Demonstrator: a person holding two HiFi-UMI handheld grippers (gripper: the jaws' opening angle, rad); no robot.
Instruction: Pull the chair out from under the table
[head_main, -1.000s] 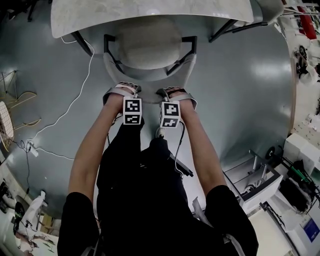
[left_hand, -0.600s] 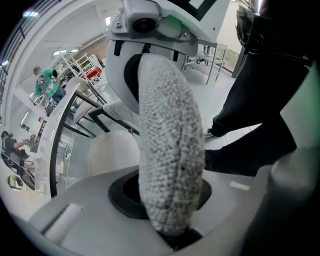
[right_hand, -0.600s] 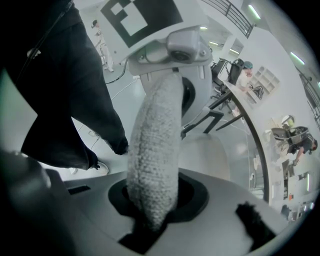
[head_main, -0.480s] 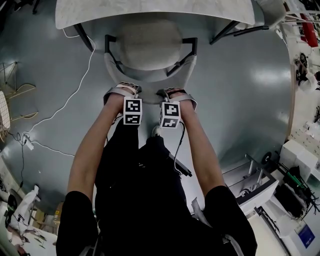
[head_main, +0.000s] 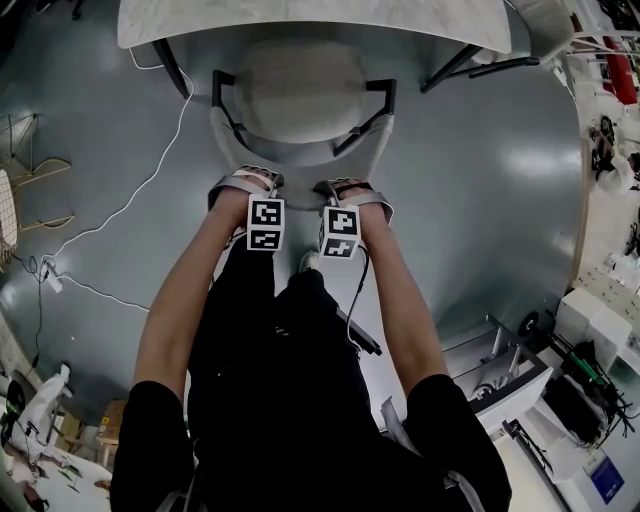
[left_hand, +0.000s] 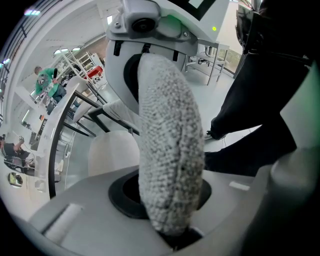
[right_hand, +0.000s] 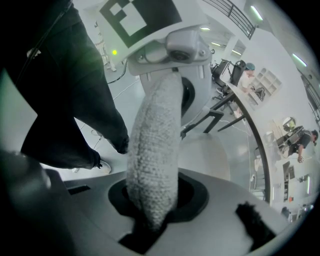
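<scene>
Left hand-held gripper and right hand-held gripper are each clenched on the chair backrest (fuzzy top edge pinched between both pairs of jaws). Looks like mid-pull to me. The seat is mostly out, with its far edge just at the bench rim. Next I'd drag it straight back, keeping both grips even so it doesn't swivel.

L arm & R arm stretched fwd, parallel. L gripper & R gripper point steeply down, near each other, each w/ jaws clamped on chair backrest.
</scene>
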